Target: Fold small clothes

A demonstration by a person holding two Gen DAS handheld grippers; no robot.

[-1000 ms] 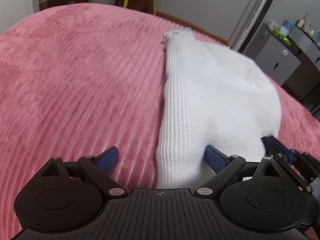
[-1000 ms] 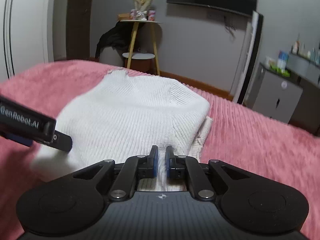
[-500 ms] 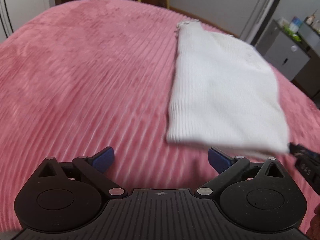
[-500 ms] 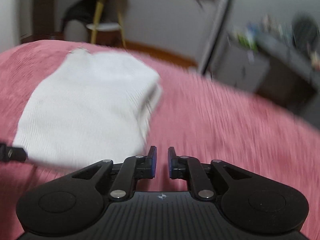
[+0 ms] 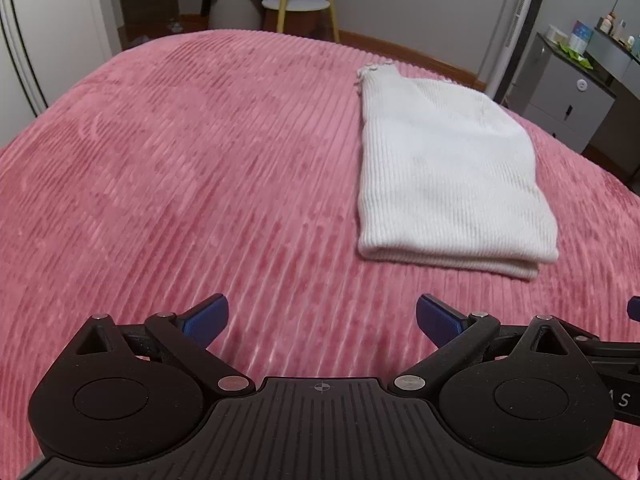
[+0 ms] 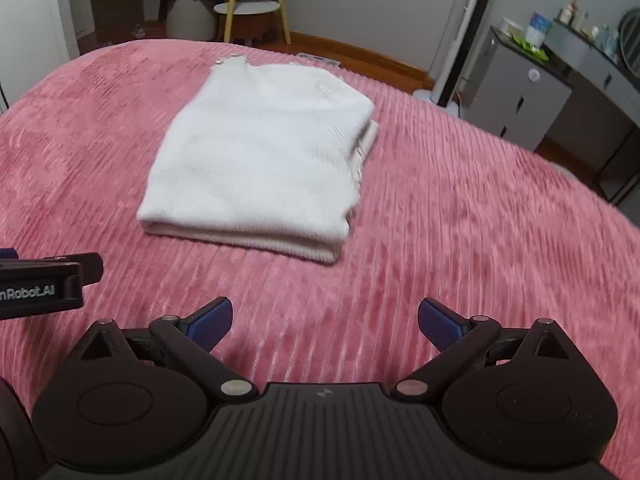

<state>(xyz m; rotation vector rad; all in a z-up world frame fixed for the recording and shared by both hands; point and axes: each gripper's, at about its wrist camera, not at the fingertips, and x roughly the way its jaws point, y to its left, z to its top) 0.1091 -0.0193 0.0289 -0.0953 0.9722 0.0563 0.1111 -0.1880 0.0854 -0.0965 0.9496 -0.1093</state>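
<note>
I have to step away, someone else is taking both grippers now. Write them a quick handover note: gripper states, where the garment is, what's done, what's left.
Left gripper: open, empty, over the pink bedspread, short of the garment.
Right gripper: open, empty, also short of it.
White knit sweater: lying on the bedspread ahead, folded into a layered rectangle, fold edge facing the grippers.
Done: the fold looks complete; neither gripper touches it.
Left: probably nothing beyond checking the uneven right-side edges; no other clothes in view.

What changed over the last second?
The right gripper let go of the sweater's near edge; its jaws went from shut to wide. Both grippers backed off the garment. The left gripper stayed open, and the sweater stayed folded on the pink blanket.
</note>
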